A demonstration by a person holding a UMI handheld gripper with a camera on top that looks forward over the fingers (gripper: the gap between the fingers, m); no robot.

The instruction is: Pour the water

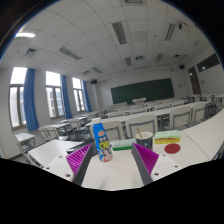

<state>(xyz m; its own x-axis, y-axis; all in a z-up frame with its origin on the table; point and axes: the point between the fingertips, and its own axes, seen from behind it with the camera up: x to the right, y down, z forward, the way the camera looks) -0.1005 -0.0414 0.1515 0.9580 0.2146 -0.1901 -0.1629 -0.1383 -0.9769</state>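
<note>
Tongs (117,157) open, nothing between the pads, held above the desk (115,175). Carton (101,141) stands upright just ahead, behind the left finger; print on it unreadable. Right of the carton: green item (122,146), cup (144,140), yellow-green box (168,137), red disc (172,149). Likely next: approach carton

Gripper (112,158) held level above the surface (110,172), pointing forward across it. Fingers spread wide apart, nothing between them, nothing pressed by either. Left finger's purple pad (80,154) tapering to a tip just short of the carton (101,142), the one landmark here; carton just ahead of that tip, apart from it as far as can be told. Right finger's pad (147,158) well to the right of the carton, not touching it.
</note>
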